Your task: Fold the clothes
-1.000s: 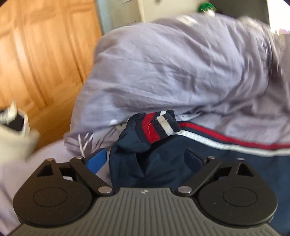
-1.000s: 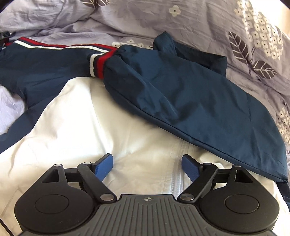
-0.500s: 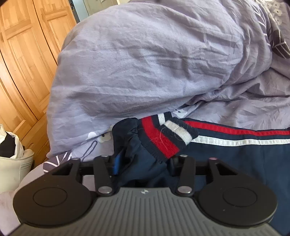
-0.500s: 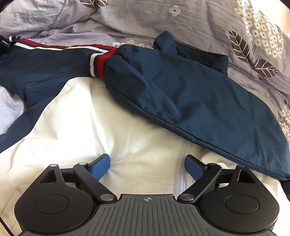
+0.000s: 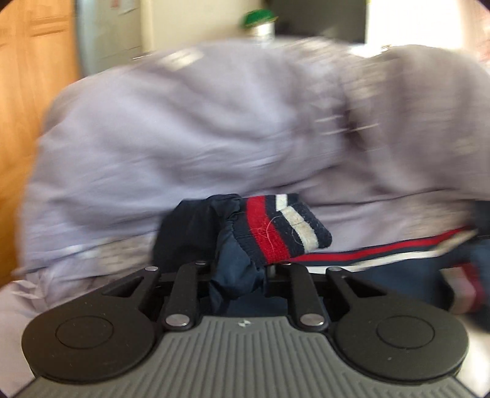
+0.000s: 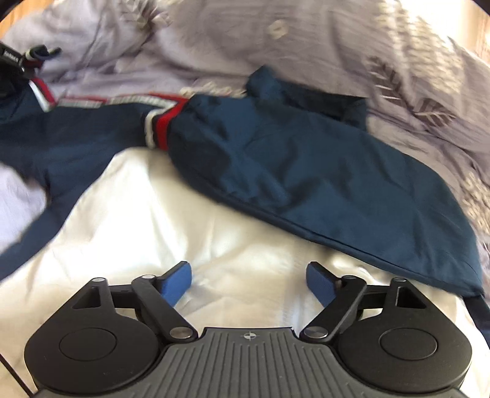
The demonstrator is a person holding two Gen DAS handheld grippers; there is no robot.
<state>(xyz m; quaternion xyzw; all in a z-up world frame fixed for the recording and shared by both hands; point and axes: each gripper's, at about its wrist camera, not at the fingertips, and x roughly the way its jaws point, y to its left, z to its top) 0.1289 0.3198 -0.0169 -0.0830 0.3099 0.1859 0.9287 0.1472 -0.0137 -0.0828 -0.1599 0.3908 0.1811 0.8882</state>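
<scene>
A navy jacket lies spread on the bed with its white lining turned up. One sleeve is folded across the middle, its striped cuff lying flat. My left gripper is shut on the navy fabric of the other sleeve, just behind its red, white and navy cuff, which sticks up past the fingers. In the right wrist view that left gripper holds the sleeve end up at the far left. My right gripper hovers over the white lining. Its jaws are closing, still wide, pressing on nothing.
A heap of lilac duvet rises right behind the held cuff. Leaf-patterned lilac bedding surrounds the jacket. A wooden wardrobe stands at the left, and a green-capped container sits far back.
The left jaws have gone from wide open to shut on the sleeve by the cuff, and that hand has tilted up, raising the sleeve end. The right gripper has barely moved, its jaws a little narrower.
</scene>
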